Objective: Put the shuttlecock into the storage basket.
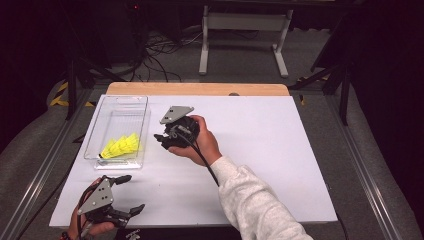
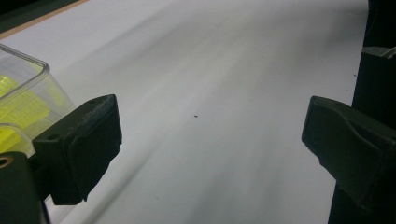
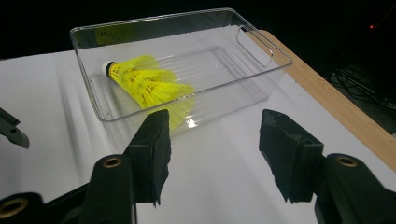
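Note:
A clear plastic bin (image 1: 116,105) stands on the left part of the white table (image 1: 260,150), with yellow shuttlecocks (image 1: 121,146) lying at its near end. My right gripper (image 1: 161,140) sits just right of the bin, held in a hand, jaws pointing at it. In the right gripper view its jaws (image 3: 212,135) stand open and bare, a short way from the bin's wall (image 3: 275,60), and the shuttlecocks (image 3: 149,84) lie inside. My left gripper (image 1: 131,194) rests open near the table's front left corner, its jaws (image 2: 210,135) wide apart over bare table, the bin's corner (image 2: 28,70) at its left.
A wooden strip (image 1: 197,89) runs along the table's far edge. Beyond it stand a white frame's legs (image 1: 245,35) and loose cables (image 1: 155,50) on the floor. Metal rails (image 1: 365,165) flank the table. White table surface stretches to the right of the sleeve (image 1: 255,205).

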`<state>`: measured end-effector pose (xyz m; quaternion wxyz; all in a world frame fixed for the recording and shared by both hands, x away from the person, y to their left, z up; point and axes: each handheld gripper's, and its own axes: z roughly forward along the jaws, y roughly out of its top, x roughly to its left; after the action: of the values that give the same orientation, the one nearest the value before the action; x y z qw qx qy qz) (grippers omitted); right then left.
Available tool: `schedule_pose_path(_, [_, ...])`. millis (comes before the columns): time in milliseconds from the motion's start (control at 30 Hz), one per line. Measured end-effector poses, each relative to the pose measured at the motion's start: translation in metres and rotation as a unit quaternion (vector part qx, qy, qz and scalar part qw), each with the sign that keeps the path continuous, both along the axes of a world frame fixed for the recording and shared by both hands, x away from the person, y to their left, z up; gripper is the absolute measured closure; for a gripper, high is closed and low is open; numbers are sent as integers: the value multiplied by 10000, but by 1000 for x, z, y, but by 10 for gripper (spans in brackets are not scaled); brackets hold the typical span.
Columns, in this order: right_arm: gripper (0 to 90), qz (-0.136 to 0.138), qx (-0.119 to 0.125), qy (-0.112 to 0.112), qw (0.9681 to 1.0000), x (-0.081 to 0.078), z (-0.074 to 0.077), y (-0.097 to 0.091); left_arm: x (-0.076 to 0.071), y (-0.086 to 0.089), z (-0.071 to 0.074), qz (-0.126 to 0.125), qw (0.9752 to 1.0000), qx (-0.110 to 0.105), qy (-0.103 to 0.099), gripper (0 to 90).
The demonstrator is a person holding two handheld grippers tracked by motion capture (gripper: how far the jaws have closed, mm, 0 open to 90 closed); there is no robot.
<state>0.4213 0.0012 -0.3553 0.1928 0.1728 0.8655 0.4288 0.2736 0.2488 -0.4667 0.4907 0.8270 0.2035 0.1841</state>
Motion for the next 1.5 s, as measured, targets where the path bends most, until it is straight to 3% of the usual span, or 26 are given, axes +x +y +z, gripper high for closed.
schedule_pose_path(833, [312, -48, 63, -220, 9997, -6, -3, -26, 2, -1, -1, -15, 10000, 39, 43, 58])
schedule_pose_path(1167, [193, -247, 51, -354, 9991, -7, -2, -36, 3, -2, -1, -27, 10000, 27, 28, 58])
schedule_pose_path(1500, [161, -354, 113, -398, 9985, -9, 0, -51, 4, -2, -1, -25, 10000, 37, 21, 58])
